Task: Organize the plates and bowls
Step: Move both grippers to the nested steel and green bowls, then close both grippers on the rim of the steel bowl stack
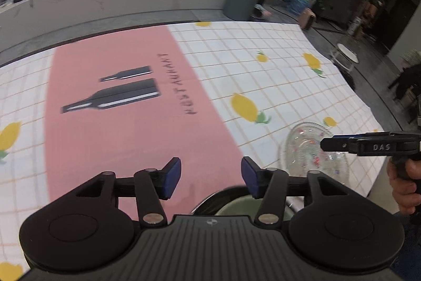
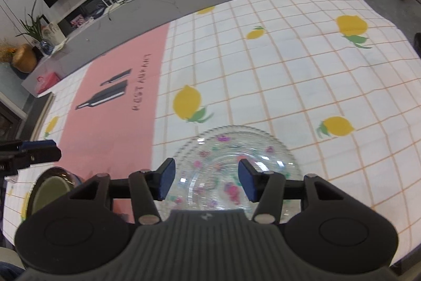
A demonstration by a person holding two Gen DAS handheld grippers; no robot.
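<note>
Right wrist view: the right gripper [image 2: 206, 179] hangs with jaws parted and empty over a clear glass plate [image 2: 231, 149] lying flat on the lemon tablecloth [image 2: 302, 70]. I judge it stiff, slippery and breakable; its beaded rim looks the safest hold. The left gripper [image 1: 211, 177] is likewise apart and empty above a dark bowl [image 1: 234, 202], mostly hidden.

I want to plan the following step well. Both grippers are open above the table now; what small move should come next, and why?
Probably lift both grippers a little clear. The left gripper is open with nothing between its pads, above the dark bowl with the green inside. The right gripper is open over the glass plate, not pressing on it. Both dishes lie flat on the tablecloth, side by side.
</note>
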